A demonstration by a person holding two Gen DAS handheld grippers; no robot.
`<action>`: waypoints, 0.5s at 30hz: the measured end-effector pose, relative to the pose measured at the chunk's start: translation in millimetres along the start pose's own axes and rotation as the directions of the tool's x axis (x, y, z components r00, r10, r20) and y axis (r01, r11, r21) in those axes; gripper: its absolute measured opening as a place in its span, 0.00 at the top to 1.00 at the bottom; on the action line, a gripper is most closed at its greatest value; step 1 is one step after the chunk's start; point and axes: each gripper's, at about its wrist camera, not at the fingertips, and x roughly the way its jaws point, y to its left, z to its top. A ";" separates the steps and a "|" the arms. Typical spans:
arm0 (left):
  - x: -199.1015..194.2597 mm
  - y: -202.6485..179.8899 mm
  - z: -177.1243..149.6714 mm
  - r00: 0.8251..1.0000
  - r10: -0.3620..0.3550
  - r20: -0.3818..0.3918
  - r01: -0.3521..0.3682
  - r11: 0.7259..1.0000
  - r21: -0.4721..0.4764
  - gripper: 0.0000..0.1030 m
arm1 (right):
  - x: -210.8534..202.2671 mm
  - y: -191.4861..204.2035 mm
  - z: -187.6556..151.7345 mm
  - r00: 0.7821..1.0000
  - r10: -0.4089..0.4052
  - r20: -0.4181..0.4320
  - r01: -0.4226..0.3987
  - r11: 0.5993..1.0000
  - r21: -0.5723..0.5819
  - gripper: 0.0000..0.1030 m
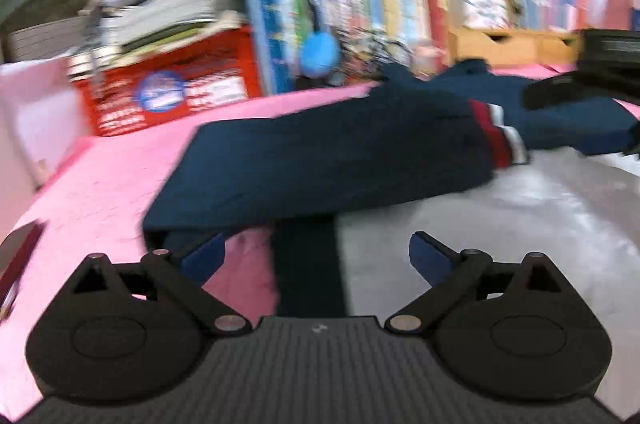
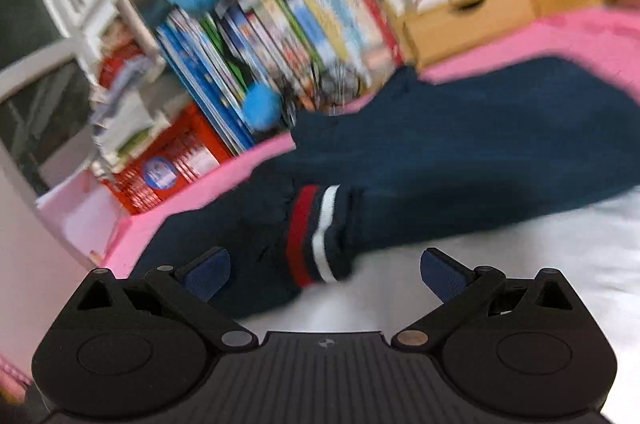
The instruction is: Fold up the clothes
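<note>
navy sweater (image 1: pixel 320 159) lies flat across your pink mat (image 1: pixel 100 191), long axis running left to right, striped cuff (image 2: pixel 316 236) folded over it. your left gripper (image 1: pixel 316 256) and right gripper (image 2: pixel 324 272) both gape, empty.

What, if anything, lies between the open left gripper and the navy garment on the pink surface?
Nothing visible does. The left gripper is open with nothing between its pads, and the navy garment lies just ahead of them on the pink surface. Only bare surface lies between them.
</note>
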 end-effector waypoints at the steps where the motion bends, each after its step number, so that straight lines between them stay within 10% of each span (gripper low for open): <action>1: -0.8 -1.3 0.5 1.000 0.004 0.011 -0.004 1.000 0.007 0.00 | 15.8 7.1 1.5 0.999 -0.022 -0.026 0.022 1.000 -0.005 0.00; 2: -1.7 -2.6 1.0 1.000 0.008 0.023 -0.008 1.000 0.014 0.00 | 24.8 16.7 0.9 0.998 -0.059 -0.016 0.058 0.997 -0.051 0.01; 8: 16.1 -5.5 6.0 0.998 0.005 -0.061 -0.004 1.000 0.006 0.00 | 22.7 47.6 6.4 0.994 -0.109 0.031 0.113 0.975 -0.193 0.90; 15: 14.8 0.5 0.7 0.999 0.006 -0.047 -0.008 0.999 -0.042 0.00 | -35.2 30.5 70.7 0.958 -0.194 0.210 0.238 0.948 -0.211 0.90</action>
